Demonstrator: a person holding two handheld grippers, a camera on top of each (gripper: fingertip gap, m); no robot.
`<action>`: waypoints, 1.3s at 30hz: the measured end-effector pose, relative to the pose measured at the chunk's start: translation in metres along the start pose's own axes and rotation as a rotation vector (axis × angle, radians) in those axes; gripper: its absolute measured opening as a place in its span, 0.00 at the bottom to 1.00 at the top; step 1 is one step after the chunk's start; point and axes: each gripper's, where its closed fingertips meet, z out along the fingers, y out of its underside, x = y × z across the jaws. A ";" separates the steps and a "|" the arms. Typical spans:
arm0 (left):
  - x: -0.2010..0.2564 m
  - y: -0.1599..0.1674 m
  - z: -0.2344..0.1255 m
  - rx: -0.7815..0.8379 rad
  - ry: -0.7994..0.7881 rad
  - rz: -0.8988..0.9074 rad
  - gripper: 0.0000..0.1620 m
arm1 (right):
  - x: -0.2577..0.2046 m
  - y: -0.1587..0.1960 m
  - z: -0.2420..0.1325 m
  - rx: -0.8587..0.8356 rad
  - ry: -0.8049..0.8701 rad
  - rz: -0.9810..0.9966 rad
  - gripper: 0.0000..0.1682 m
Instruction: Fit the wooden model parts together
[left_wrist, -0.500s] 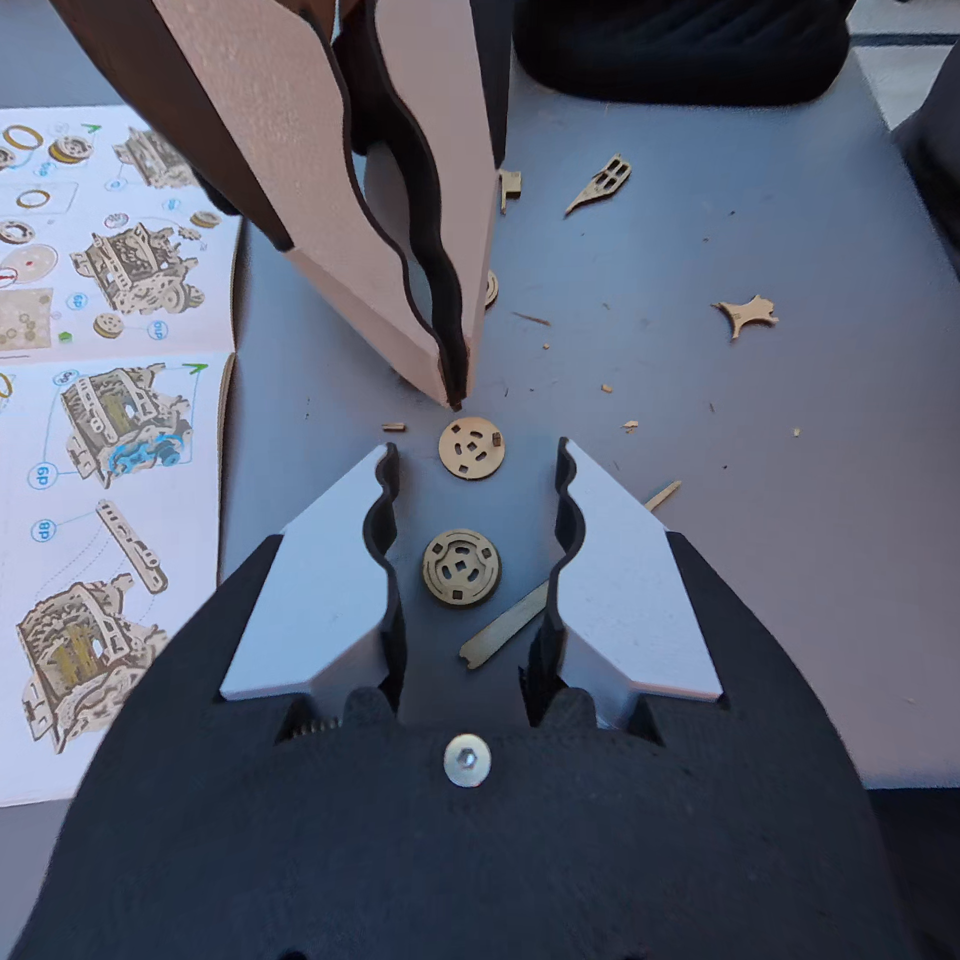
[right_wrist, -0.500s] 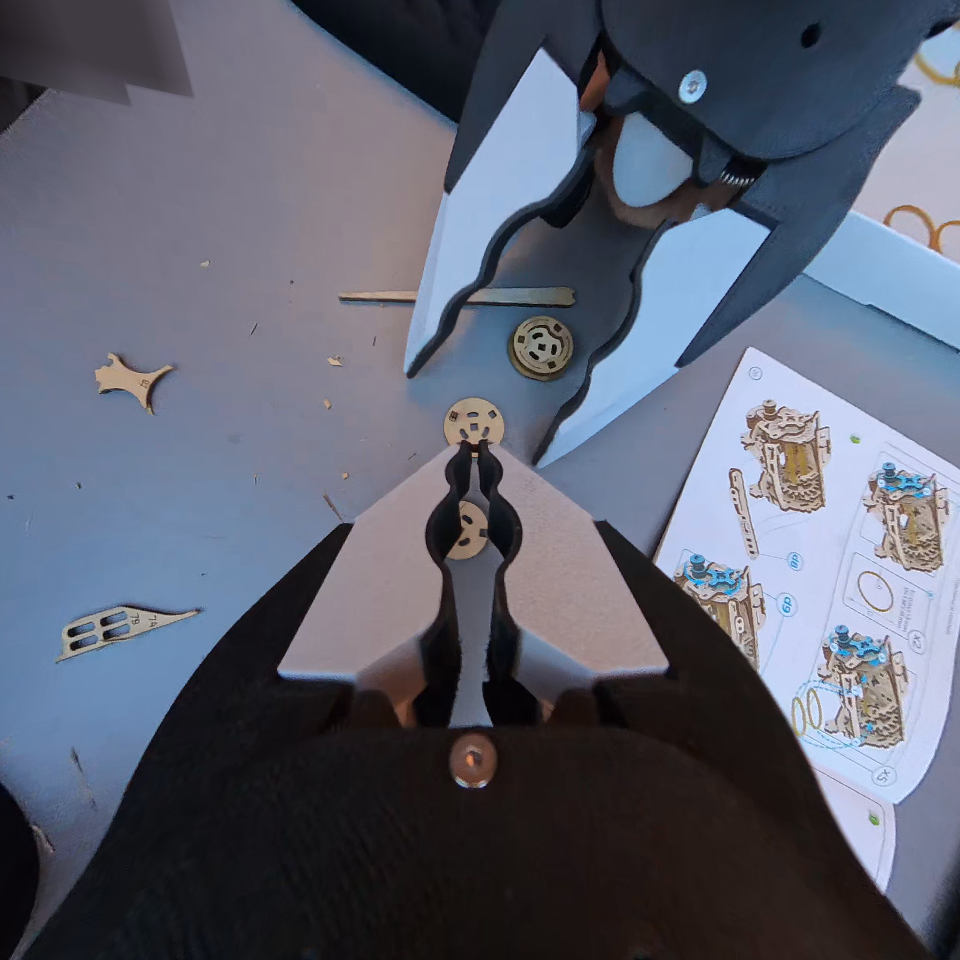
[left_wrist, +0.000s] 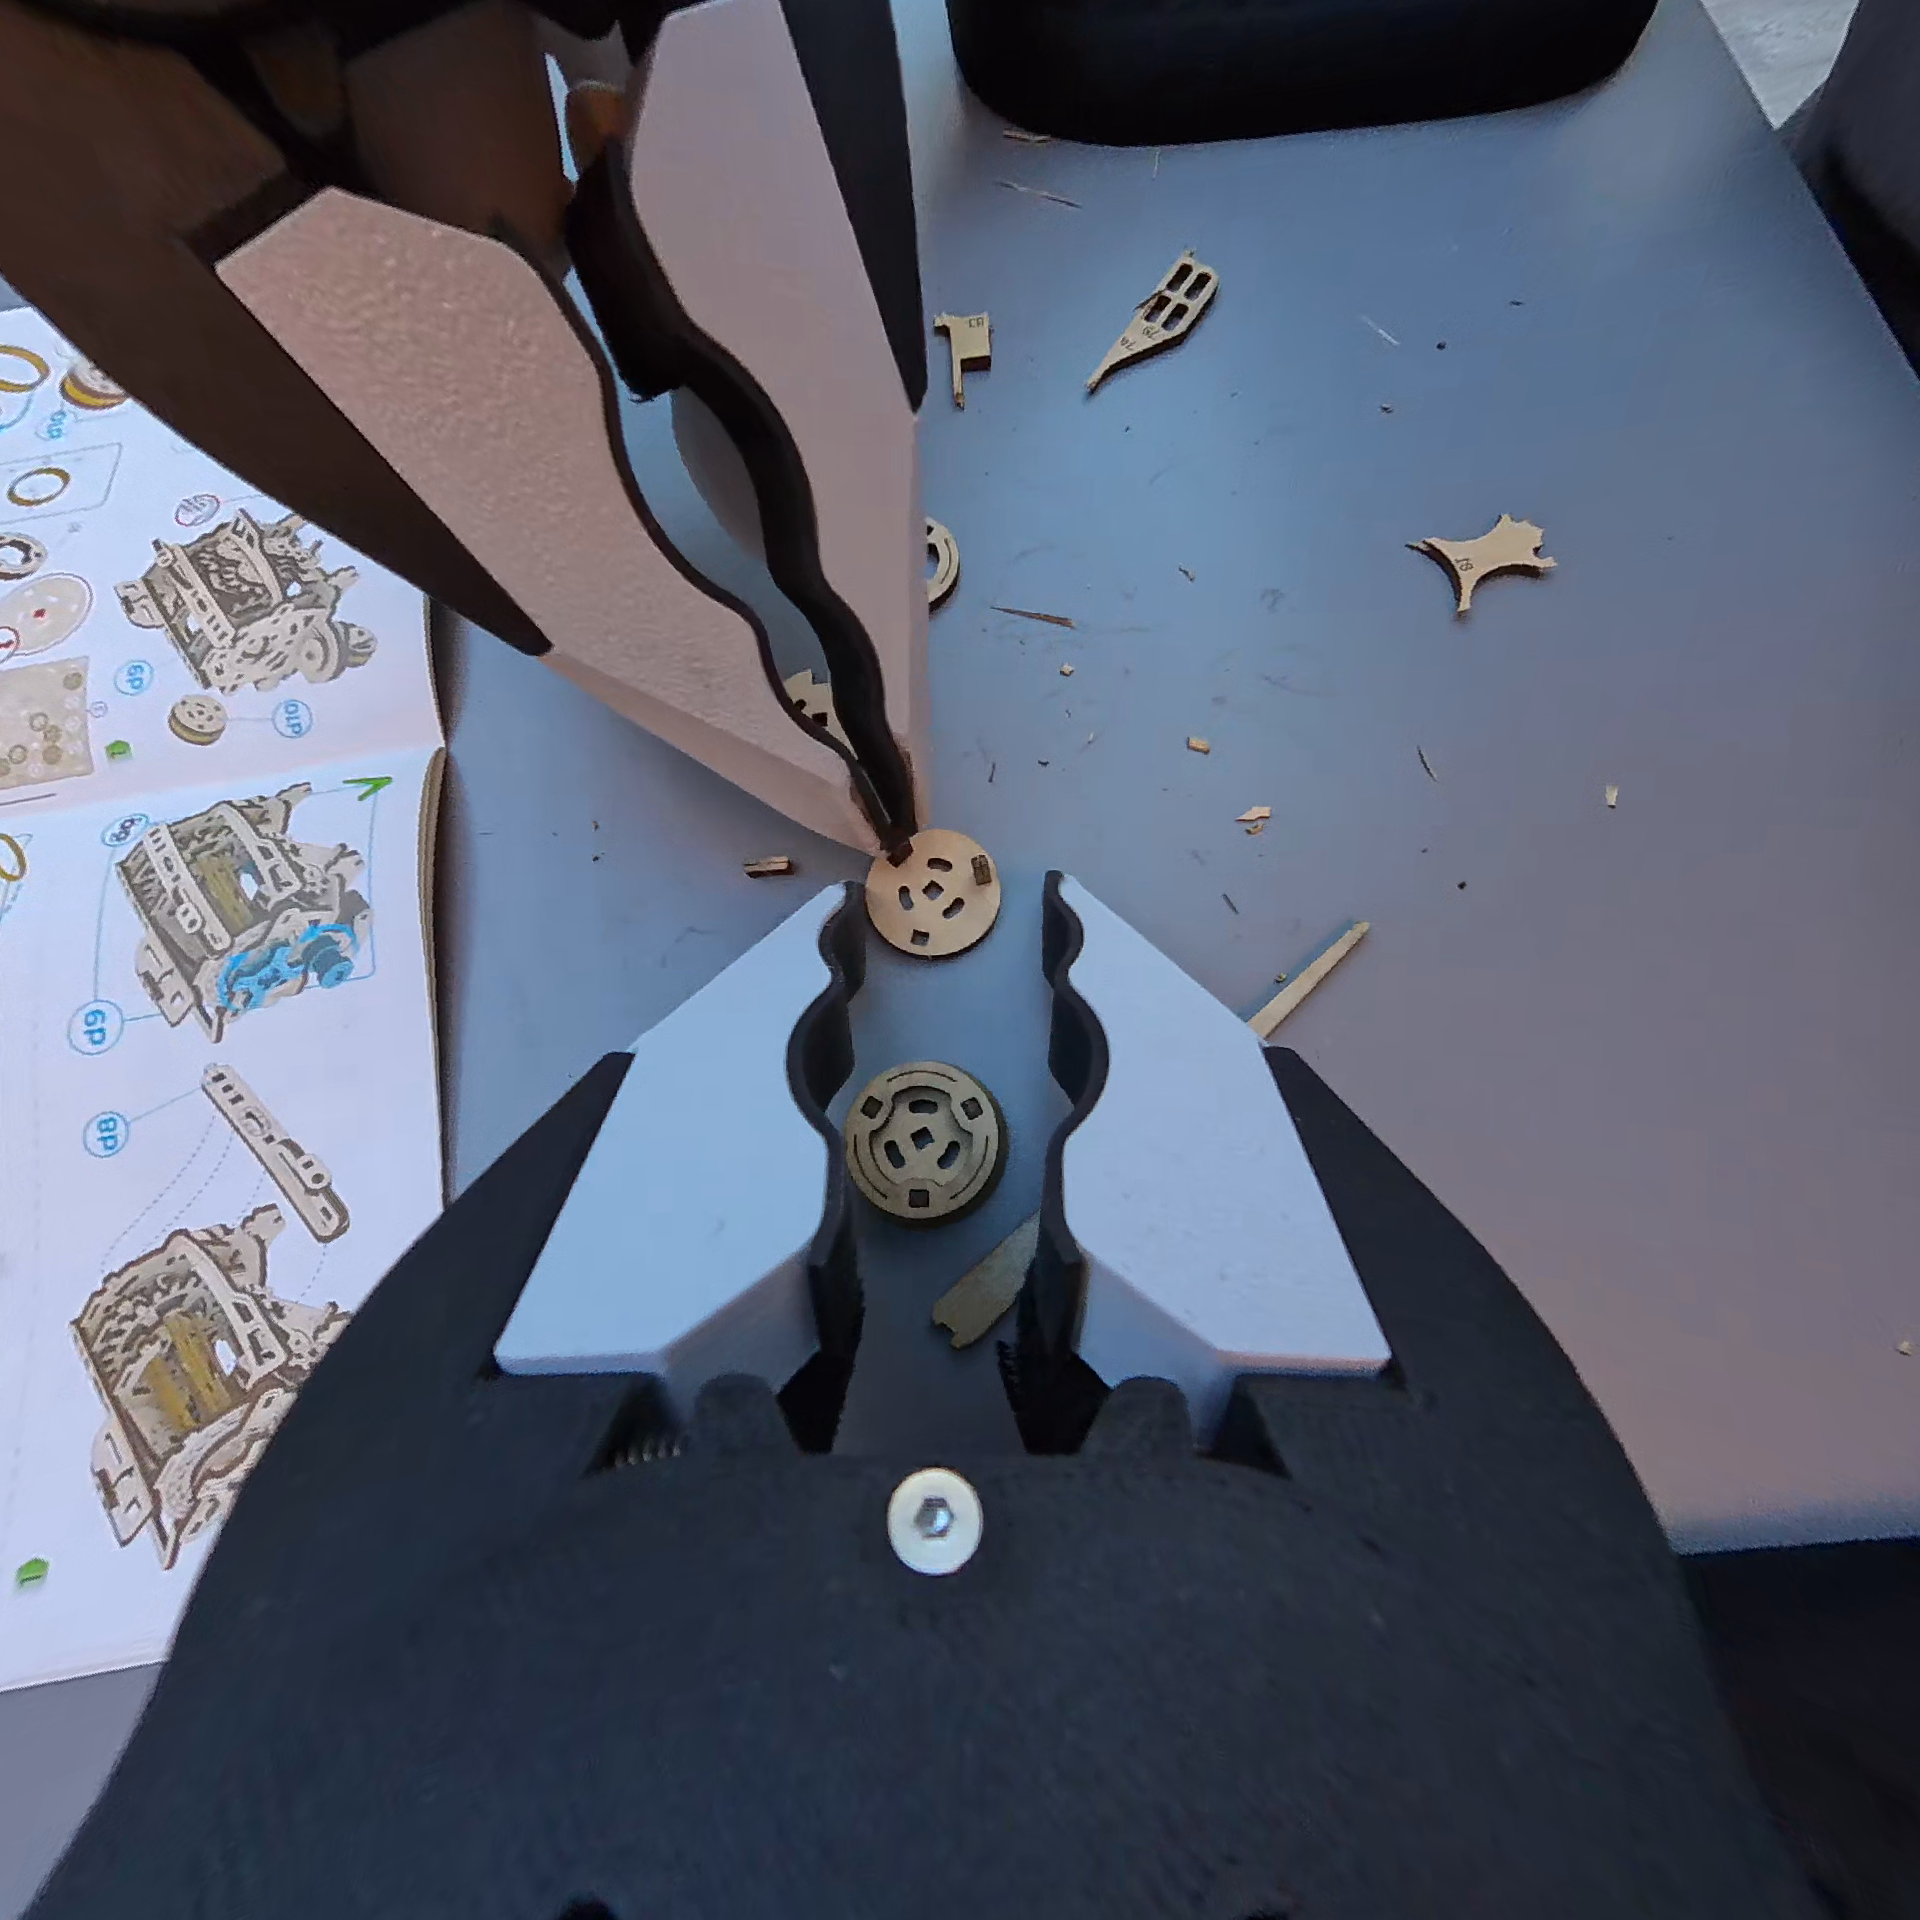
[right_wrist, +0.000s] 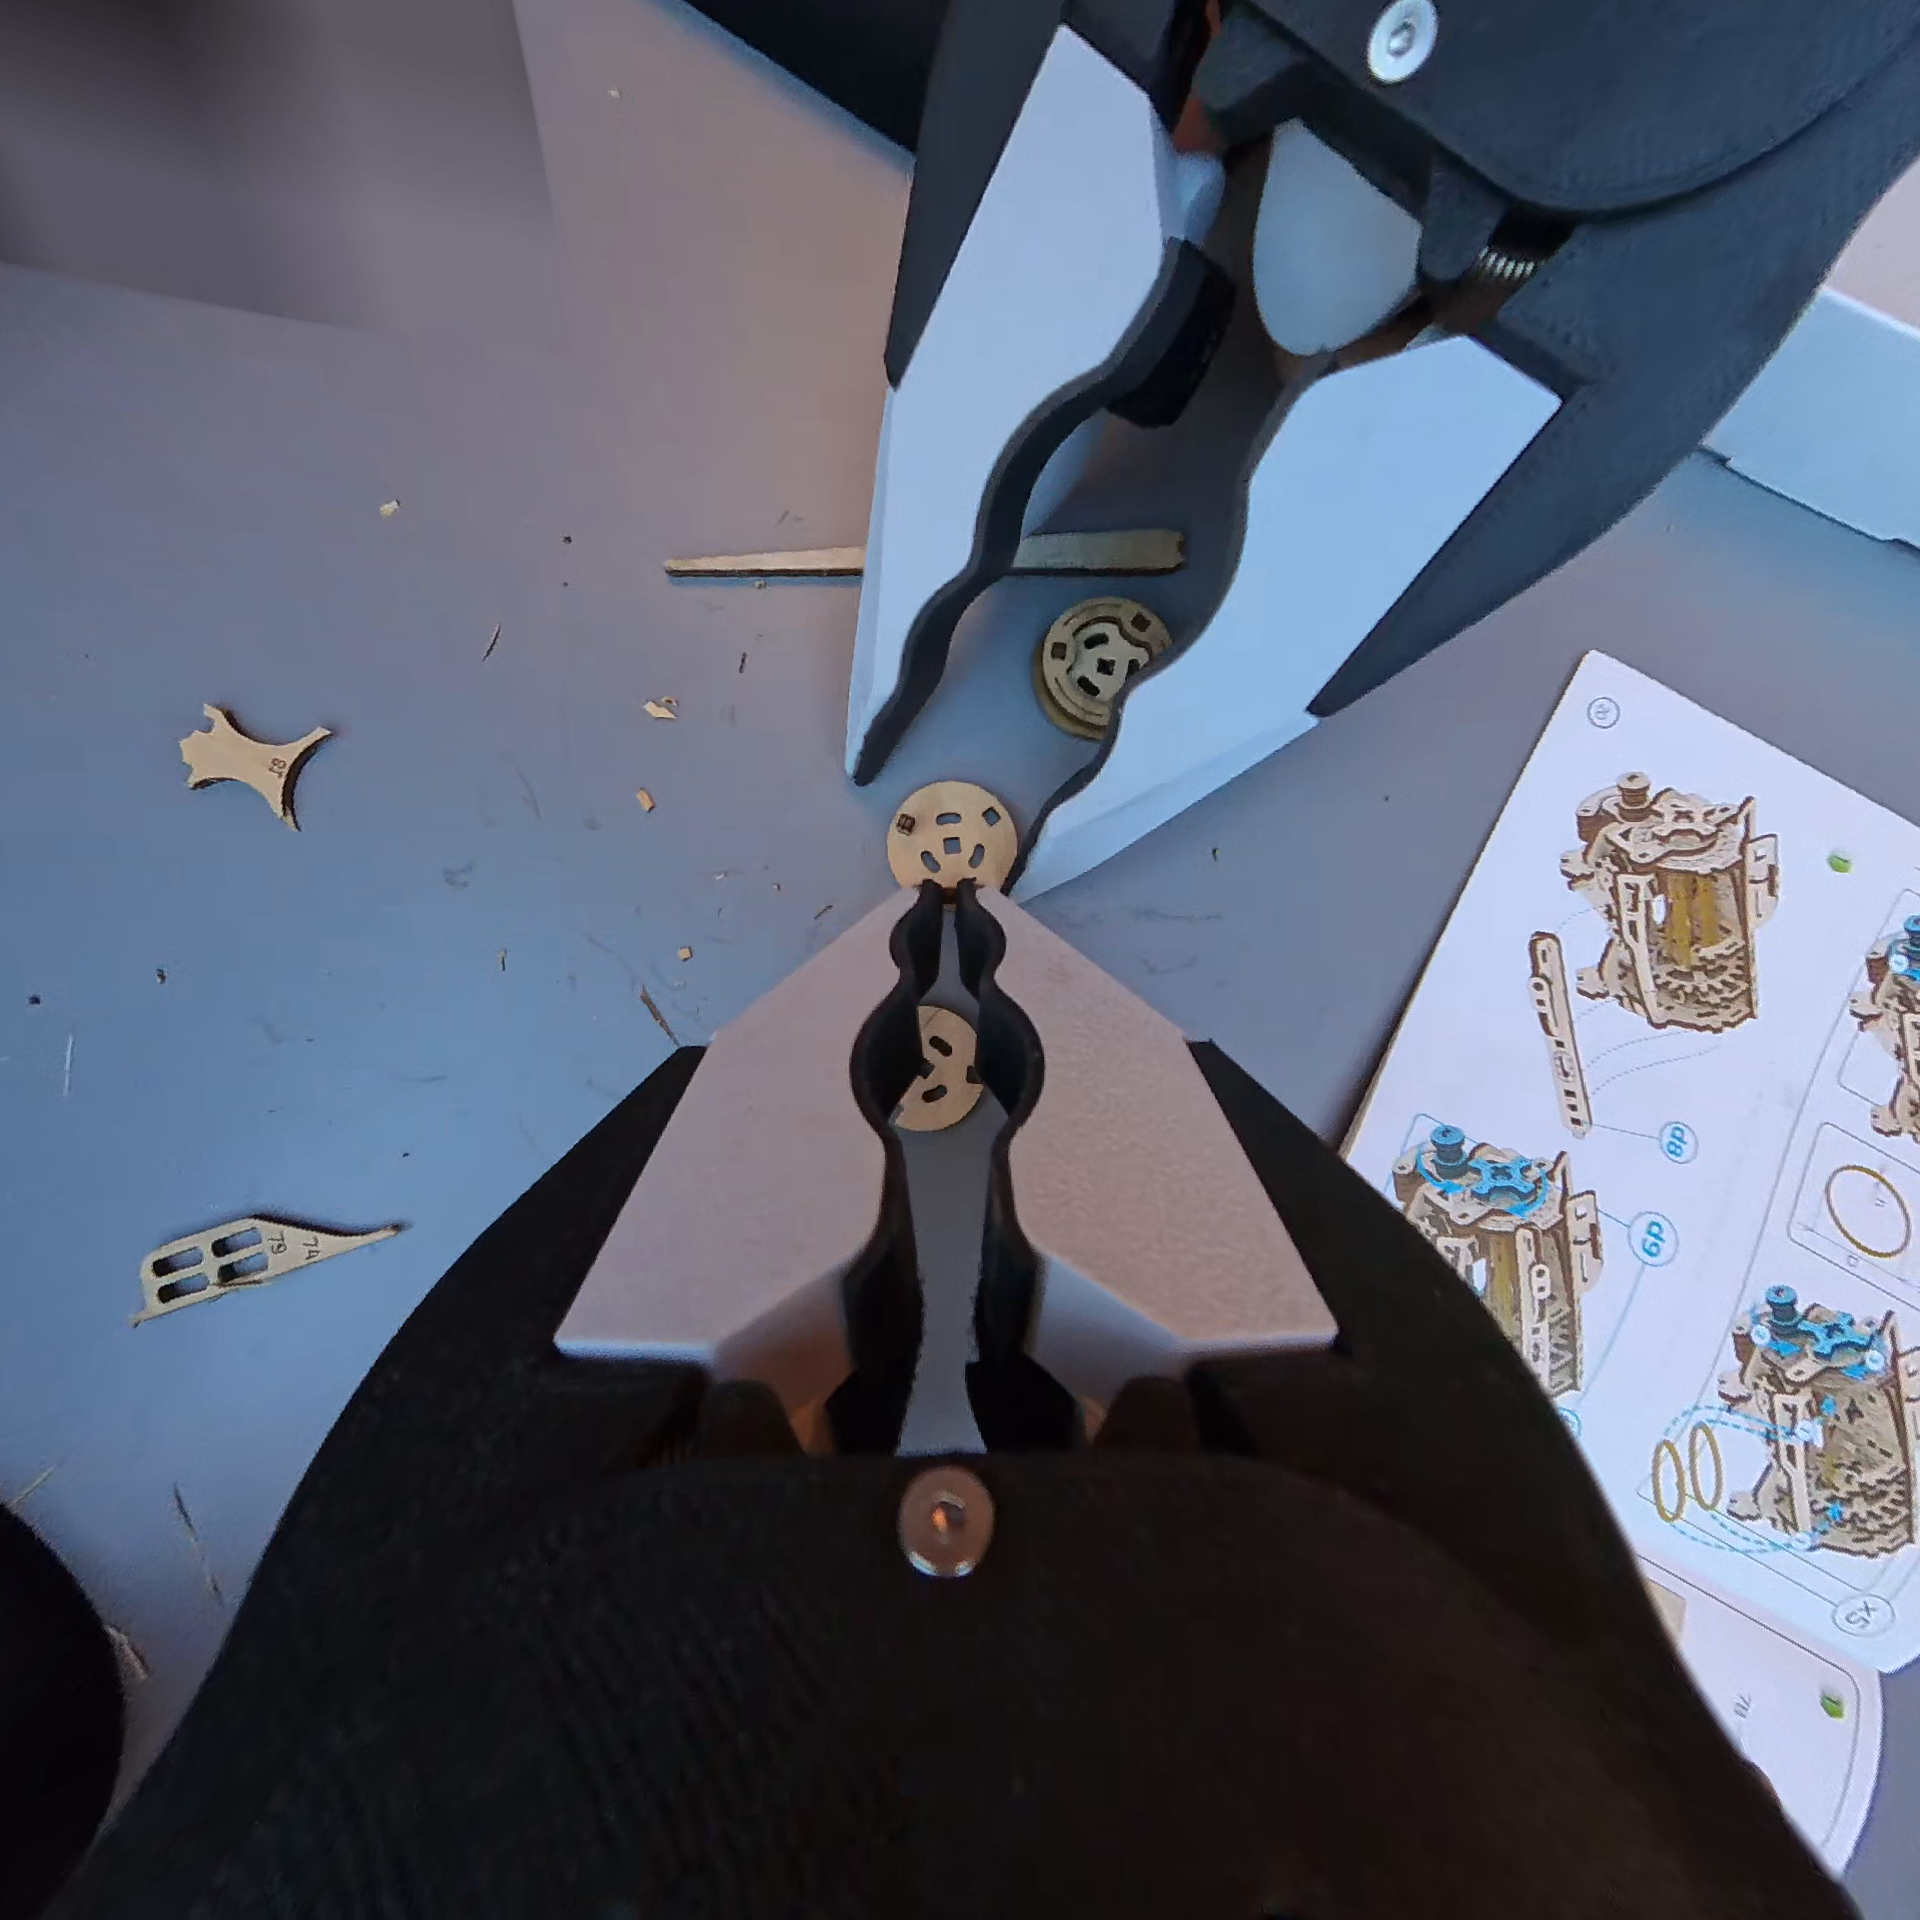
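The right gripper (right_wrist: 940, 902), jaws pinched nearly together on a tiny dark peg, touches the near rim of the pale slotted disc (right_wrist: 954, 840) lying mid-table, while the left gripper (left_wrist: 943, 904), jaws spread and empty, brackets it from opposite.

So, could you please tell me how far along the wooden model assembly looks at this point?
Early. Nothing looks joined yet: the light disc and the darker slotted disc lie apart on the table. In hand: the right gripper, nearly shut, has its tips at a slot on the light disc's edge; whether it holds a peg is unclear. The left gripper is open around the darker disc. Left: stacking the discs, plus the scattered pieces.
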 end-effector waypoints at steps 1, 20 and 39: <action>0.000 0.000 0.000 0.000 0.000 -0.002 0.20 | 0.000 0.000 0.000 -0.010 0.004 -0.002 0.01; -0.001 -0.001 0.001 0.000 -0.003 -0.007 0.15 | 0.001 -0.002 0.002 -0.123 0.005 -0.165 0.01; -0.002 0.000 0.001 0.000 -0.002 -0.011 0.15 | 0.000 0.000 0.004 -0.289 -0.022 -0.225 0.01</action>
